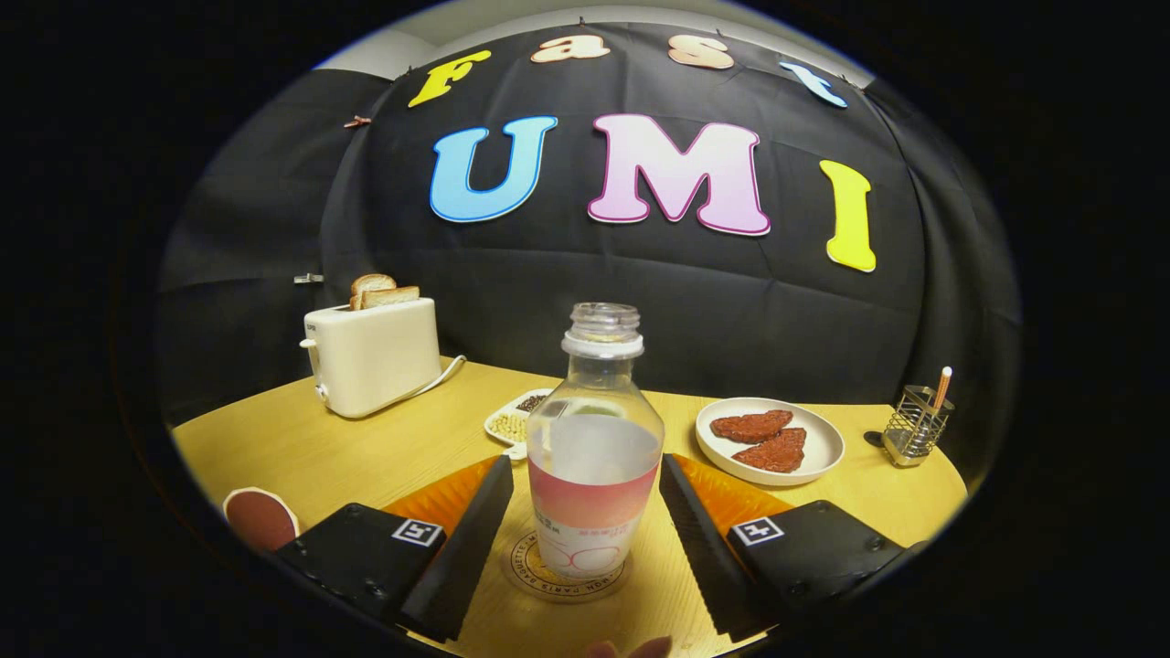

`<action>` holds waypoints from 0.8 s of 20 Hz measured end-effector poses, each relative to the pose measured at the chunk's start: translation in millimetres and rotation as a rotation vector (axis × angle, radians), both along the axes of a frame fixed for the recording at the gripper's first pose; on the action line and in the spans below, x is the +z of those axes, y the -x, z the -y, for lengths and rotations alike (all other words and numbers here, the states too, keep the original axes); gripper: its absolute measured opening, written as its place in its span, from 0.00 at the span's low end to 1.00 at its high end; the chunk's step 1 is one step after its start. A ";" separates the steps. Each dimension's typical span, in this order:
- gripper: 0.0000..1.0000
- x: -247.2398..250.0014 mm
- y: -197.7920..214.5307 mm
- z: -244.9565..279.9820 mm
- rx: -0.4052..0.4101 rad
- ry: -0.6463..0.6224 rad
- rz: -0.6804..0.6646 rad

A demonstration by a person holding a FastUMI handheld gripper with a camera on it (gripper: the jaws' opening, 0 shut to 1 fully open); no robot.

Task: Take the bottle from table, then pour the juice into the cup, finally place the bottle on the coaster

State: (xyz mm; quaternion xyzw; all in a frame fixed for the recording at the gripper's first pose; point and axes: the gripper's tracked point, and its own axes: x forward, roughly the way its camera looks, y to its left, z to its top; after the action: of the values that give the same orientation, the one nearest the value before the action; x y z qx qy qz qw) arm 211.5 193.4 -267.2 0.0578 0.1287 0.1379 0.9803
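The uncapped bottle [594,448] stands upright on the coaster [567,568], between the wide-open jaws without contact; thin, slippery and spill-prone, it is best gripped at its labelled lower body.

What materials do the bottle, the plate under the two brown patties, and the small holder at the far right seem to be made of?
The bottle, standing on the coaster between the open gripper fingers, looks like clear glossy plastic: you can see through it. The plate seems glazed white ceramic, smooth and shiny, though it may be plastic. The holder appears to be metal wire, silvery and see-through.
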 end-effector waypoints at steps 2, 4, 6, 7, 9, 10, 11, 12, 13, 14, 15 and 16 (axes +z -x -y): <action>0.98 -0.4 2.6 4.4 -0.012 0.001 -0.015; 0.98 3.1 7.2 10.3 -0.022 0.009 -0.015; 0.98 11.1 14.3 15.5 -0.022 0.022 -0.013; 0.98 16.4 19.3 18.1 -0.019 0.023 -0.009; 0.98 29.7 31.0 23.0 -0.013 0.023 -0.006; 0.98 36.8 37.0 25.1 -0.010 0.031 -0.005; 0.98 43.5 44.2 27.1 -0.006 0.039 0.001; 0.98 51.1 50.5 28.4 0.003 0.046 0.006; 0.98 58.5 57.2 30.3 0.010 0.052 0.011; 0.98 67.2 62.5 32.6 0.014 0.057 0.016; 0.98 74.4 67.7 34.9 0.016 0.058 0.018; 0.98 81.9 73.3 37.0 0.017 0.056 0.019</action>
State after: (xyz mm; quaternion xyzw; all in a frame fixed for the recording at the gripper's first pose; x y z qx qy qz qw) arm 138.2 156.4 -185.3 0.0281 0.1235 0.1432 0.9816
